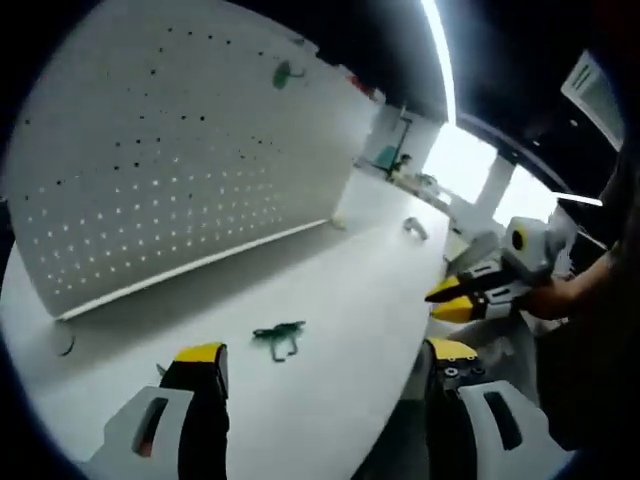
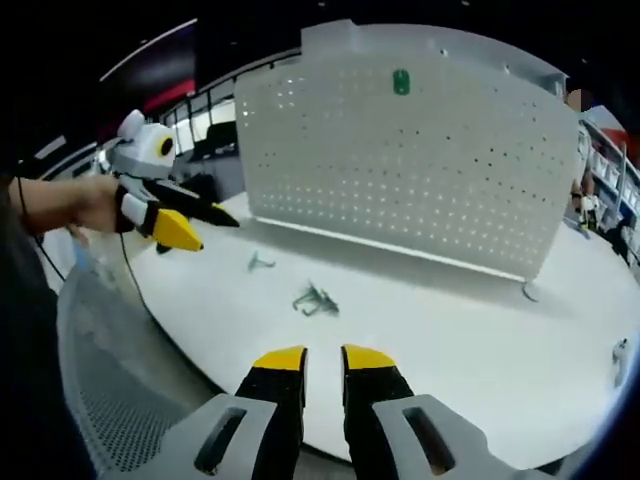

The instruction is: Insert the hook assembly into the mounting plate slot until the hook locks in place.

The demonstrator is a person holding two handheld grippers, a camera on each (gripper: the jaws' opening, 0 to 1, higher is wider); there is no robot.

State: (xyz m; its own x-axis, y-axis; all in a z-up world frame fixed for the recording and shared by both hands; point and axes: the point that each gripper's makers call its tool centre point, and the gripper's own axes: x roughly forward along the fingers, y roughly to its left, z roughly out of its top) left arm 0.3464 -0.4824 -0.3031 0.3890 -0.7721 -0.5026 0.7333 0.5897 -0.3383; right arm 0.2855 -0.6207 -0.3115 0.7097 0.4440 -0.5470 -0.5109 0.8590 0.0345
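Over the white desk (image 1: 330, 300), the left gripper view has the left claw (image 1: 325, 358) spread wide, nothing between its yellow-tipped jaws. A green hook assembly (image 1: 279, 338) lies flat on the desk just ahead of them, untouched. Behind it stands the white perforated mounting plate (image 1: 170, 170), upright, with another green hook (image 1: 287, 72) hanging high on it. From the right, the right claw (image 1: 448, 297) comes in, held in a person's hand (image 1: 548, 296), jaws near closed.

Now the right gripper view: the right claw (image 2: 322, 360) is narrow, almost closed, holding nothing. The hook assembly (image 2: 315, 299) sits on the desk (image 2: 460, 340) well apart from the jaws, a smaller metal piece (image 2: 259, 263) lying nearby. The mounting plate (image 2: 420, 160) stands behind. At left the left claw (image 2: 200, 225) hovers, open.
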